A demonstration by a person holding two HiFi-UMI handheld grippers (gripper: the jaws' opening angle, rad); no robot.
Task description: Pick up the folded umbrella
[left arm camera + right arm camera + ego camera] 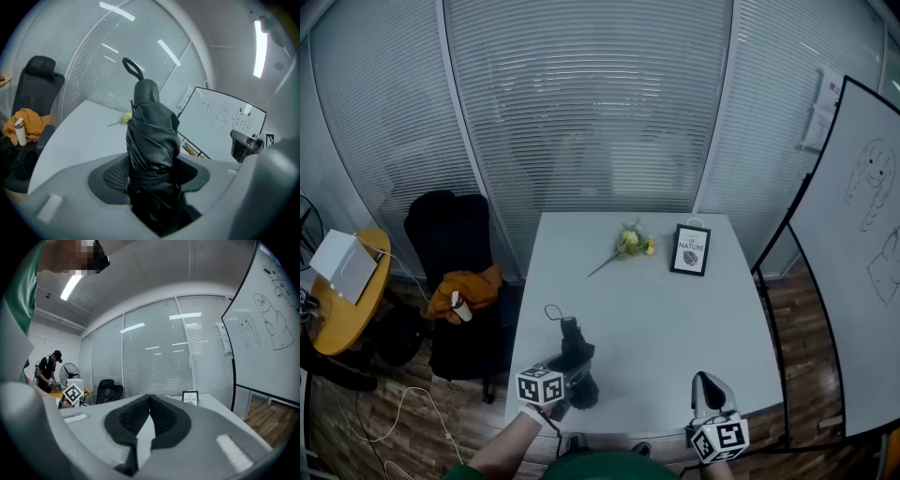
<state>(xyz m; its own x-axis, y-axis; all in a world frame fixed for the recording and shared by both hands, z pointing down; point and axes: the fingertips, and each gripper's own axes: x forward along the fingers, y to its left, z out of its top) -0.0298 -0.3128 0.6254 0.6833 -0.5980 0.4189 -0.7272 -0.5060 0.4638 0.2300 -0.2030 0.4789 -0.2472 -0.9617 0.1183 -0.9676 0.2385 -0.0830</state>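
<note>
Two pads of L gripper pinch the black folded umbrella round its lower body; the end w/ strap loop points up and away. R gripper: jaws tip-to-tip, nothing between. Head view: umbrella over near-left part of white table; R gripper at near-right edge. Far end: flower, framed card.
</note>
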